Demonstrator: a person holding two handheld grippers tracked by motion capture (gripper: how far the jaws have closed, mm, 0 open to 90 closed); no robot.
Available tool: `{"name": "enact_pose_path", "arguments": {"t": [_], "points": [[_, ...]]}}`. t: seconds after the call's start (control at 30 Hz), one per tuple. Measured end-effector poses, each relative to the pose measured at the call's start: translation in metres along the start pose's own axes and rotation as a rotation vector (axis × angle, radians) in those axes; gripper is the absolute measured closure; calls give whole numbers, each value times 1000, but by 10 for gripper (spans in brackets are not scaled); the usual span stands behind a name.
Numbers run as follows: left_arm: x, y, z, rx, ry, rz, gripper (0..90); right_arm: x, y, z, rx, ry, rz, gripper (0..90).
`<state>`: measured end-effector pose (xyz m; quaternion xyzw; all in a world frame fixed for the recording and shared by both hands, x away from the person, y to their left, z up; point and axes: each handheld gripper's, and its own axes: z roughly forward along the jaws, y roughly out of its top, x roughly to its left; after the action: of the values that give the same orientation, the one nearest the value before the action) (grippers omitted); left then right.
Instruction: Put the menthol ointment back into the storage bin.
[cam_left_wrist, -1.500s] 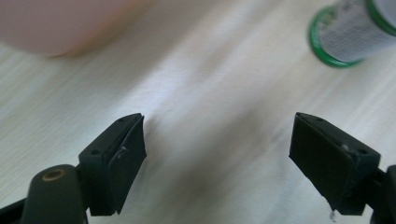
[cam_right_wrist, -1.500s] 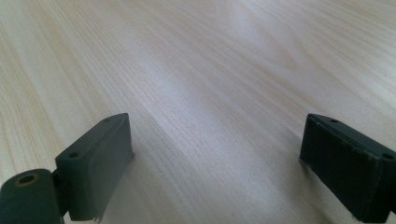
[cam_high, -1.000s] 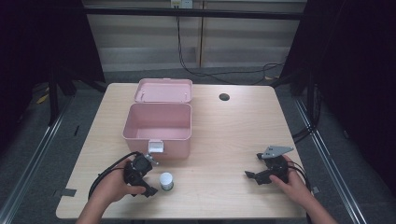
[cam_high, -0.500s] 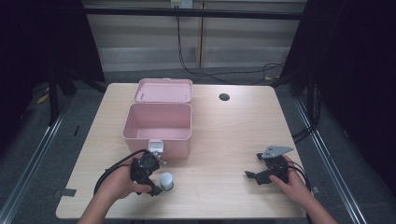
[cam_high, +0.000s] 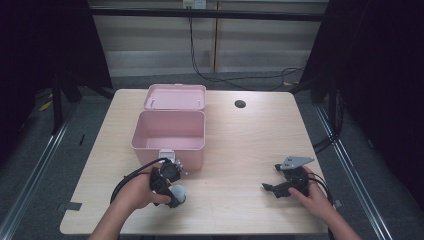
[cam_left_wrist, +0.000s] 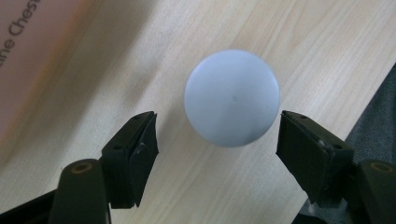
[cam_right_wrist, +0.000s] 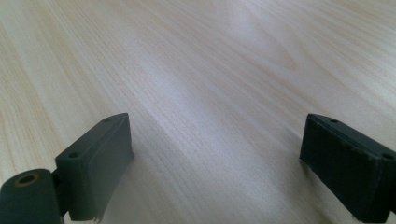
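Observation:
A small white round-topped container (cam_high: 180, 193) stands on the wooden table (cam_high: 235, 145), just in front of an open pink box (cam_high: 170, 131). My left gripper (cam_high: 175, 194) reaches over it. In the left gripper view the white round top (cam_left_wrist: 232, 97) lies between the two black jaws of my left gripper (cam_left_wrist: 217, 140). These jaws have just been closing; the right jaw is at the container's edge, while a gap remains on the left. My right gripper (cam_high: 272, 181) rests near the table's front right, open over bare wood (cam_right_wrist: 215, 154).
The box's pink lid (cam_high: 175, 96) lies flat behind it, and a white latch (cam_high: 166, 155) hangs on its front wall. A dark round hole (cam_high: 240, 104) sits in the far table top. Dark floor and rails surround the table.
My left hand has shifted right, bringing its jaws around the white container, and the jaws have narrowed. The right hand and gripper have stayed put.

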<state>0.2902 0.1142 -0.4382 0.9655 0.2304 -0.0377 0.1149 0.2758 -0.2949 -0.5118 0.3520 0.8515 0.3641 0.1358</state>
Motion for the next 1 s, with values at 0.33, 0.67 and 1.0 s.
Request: {"name": "enact_pose_path", "arguments": {"t": [0.33,0.67,1.0], "points": [[-5,12,2,8,-4,3,367,0,0,0,0,0,1,86],[-6,20,-2,33,14,10,495,0,0,0,0,0,0,86],[-6,21,-7,33,22,-12,501,0,0,0,0,0,0,86]]}}
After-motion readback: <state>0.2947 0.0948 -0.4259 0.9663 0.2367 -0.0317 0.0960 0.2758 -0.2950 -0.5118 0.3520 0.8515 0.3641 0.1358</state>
